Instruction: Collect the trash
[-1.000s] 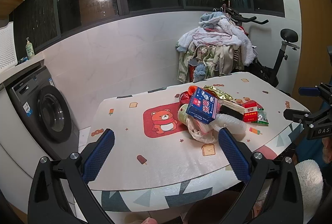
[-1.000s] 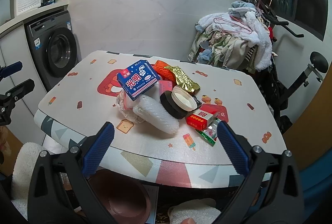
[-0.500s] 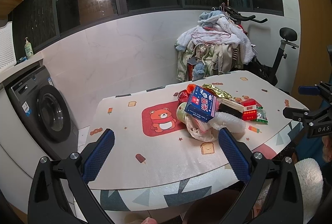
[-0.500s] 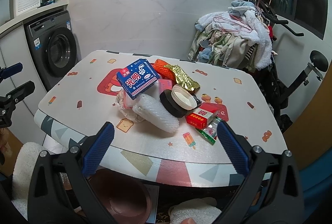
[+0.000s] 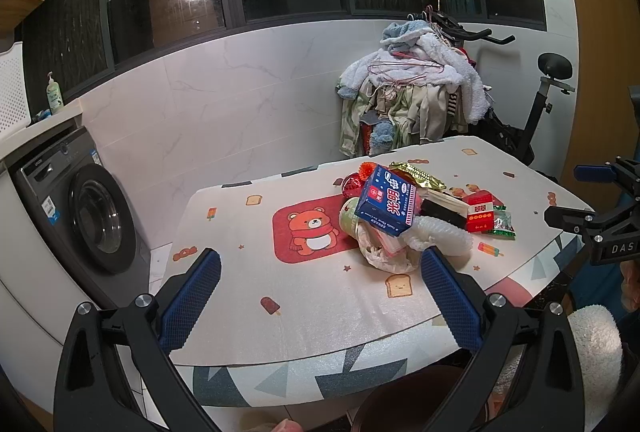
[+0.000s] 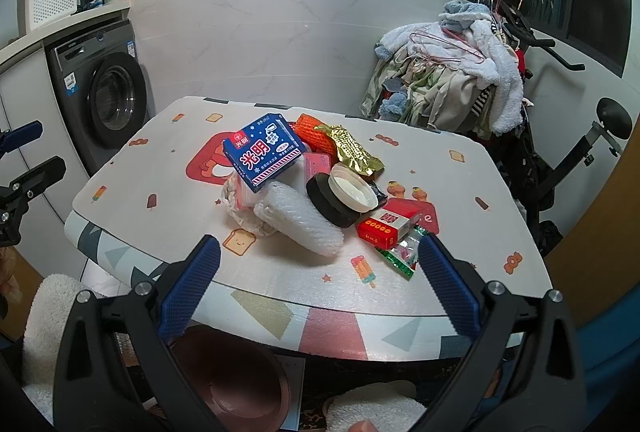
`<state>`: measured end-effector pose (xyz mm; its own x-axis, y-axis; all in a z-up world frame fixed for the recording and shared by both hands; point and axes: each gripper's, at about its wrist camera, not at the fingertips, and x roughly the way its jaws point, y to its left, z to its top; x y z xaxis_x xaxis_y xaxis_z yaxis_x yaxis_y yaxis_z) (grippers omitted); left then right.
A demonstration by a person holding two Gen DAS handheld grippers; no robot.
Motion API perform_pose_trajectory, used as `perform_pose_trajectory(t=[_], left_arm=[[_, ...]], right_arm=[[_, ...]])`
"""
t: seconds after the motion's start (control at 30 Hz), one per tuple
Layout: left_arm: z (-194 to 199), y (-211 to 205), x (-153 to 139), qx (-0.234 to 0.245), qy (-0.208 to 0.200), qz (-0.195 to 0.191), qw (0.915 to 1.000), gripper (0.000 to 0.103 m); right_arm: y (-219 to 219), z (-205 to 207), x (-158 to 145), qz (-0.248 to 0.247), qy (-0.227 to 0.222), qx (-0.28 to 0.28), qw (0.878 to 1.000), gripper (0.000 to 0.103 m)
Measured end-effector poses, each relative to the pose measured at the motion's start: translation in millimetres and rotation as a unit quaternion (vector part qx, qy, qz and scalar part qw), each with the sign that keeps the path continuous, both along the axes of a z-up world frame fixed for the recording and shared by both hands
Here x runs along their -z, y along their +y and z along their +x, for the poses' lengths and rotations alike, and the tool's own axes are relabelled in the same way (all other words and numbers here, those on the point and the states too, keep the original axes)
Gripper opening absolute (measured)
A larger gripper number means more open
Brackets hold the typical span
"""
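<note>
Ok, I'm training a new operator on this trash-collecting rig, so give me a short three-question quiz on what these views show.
1. True or false: the left tongs grip the blue carton.
2. Which item lies nearest the right tongs? A) gold wrapper B) green wrapper C) orange net
3. Fill in: the blue carton rests ___ the trash pile on the table.

Key: 1 false, both tongs are open and empty. 2 B. 3 on top of.
</note>
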<state>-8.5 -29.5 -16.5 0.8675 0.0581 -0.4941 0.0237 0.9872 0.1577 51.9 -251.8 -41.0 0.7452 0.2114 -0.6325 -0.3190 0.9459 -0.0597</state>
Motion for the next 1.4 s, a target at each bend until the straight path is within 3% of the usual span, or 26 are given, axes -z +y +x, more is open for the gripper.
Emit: perform_pose_trajectory(t=[0.67, 0.8, 0.9, 1.07, 1.4], left_arm=[[0, -1, 0, 0.002, 0.0, 0.002, 1.0, 0.098], [0, -2, -1, 0.029, 0.002, -0.011, 0.9995, 0.098], [3, -6, 4, 0.042, 0.004, -0.005, 0.9991, 0.098], [9, -9, 19, 0.035, 0.002, 0.044, 0.9984, 0.098], [24, 2, 44, 0.043, 0.031, 0.024, 0.9983, 0.098]], right_arm=[[0, 0, -1, 0.0, 0.0, 0.001, 1.0, 0.098], [-6, 0, -1, 0.005, 0.001, 0.006, 1.0, 0.098], [-8, 4, 5, 0.001, 0.015, 0.016, 1.0, 0.098], [-8, 9, 22, -0.004, 0.032, 0.021, 0.999, 0.098], [-11, 22, 51, -0.005, 0.063, 0.033, 0.997, 0.098]])
